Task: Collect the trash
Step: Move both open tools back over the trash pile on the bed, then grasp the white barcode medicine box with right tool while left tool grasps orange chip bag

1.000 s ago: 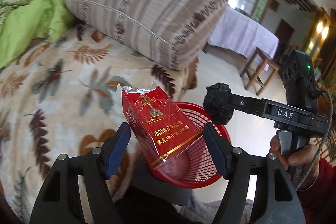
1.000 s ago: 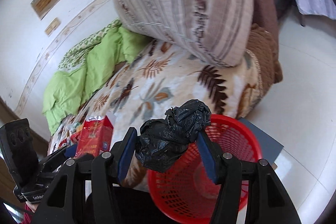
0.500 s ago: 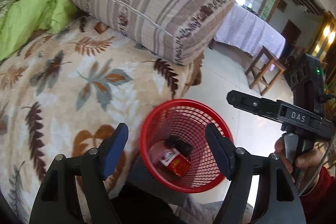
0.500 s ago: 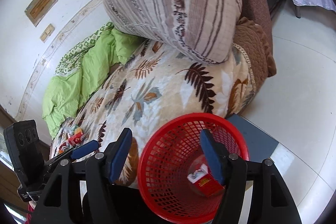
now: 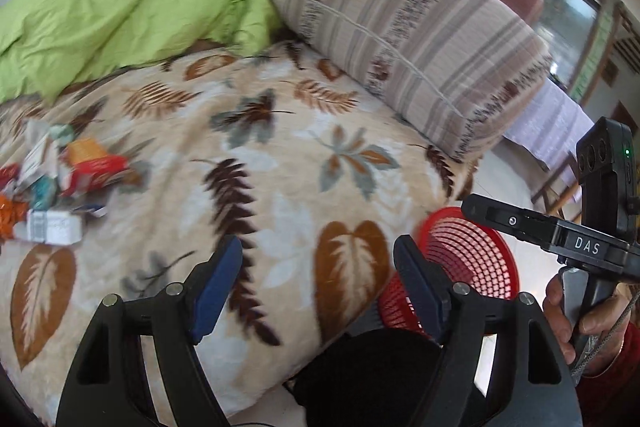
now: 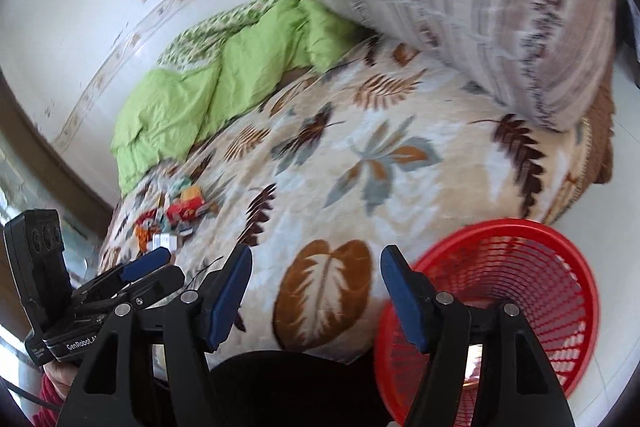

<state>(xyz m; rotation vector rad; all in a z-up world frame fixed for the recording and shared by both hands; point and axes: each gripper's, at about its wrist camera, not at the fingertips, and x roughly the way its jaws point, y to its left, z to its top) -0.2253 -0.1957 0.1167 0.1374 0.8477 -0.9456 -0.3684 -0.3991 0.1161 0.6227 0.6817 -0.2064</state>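
A red mesh basket point(image 5: 472, 259) stands on the floor by the bed's corner, right of both grippers; its inside is mostly hidden. My left gripper point(image 5: 316, 255) hangs over the leaf-patterned bedspread point(image 5: 280, 167), its jaws opening with nothing between them. My right gripper point(image 6: 316, 259) is open and empty over the same corner, with the basket point(image 6: 520, 267) beside its right finger. A pile of wrappers and small boxes point(image 5: 60, 179) lies on the bed at the far left, and the pile point(image 6: 180, 211) sits well beyond the fingertips in the right wrist view.
A big striped folded quilt point(image 5: 400, 27) lies at the head of the bed, and a green duvet point(image 5: 120, 19) is bunched along the wall. A hand point(image 5: 580, 315) with a red sleeve holds the right gripper's handle. White tiled floor point(image 6: 616, 155) lies to the right.
The red pack and the black bag left the jaws and dropped into the basket. Both grippers then swung left, away from the basket and over the bed.
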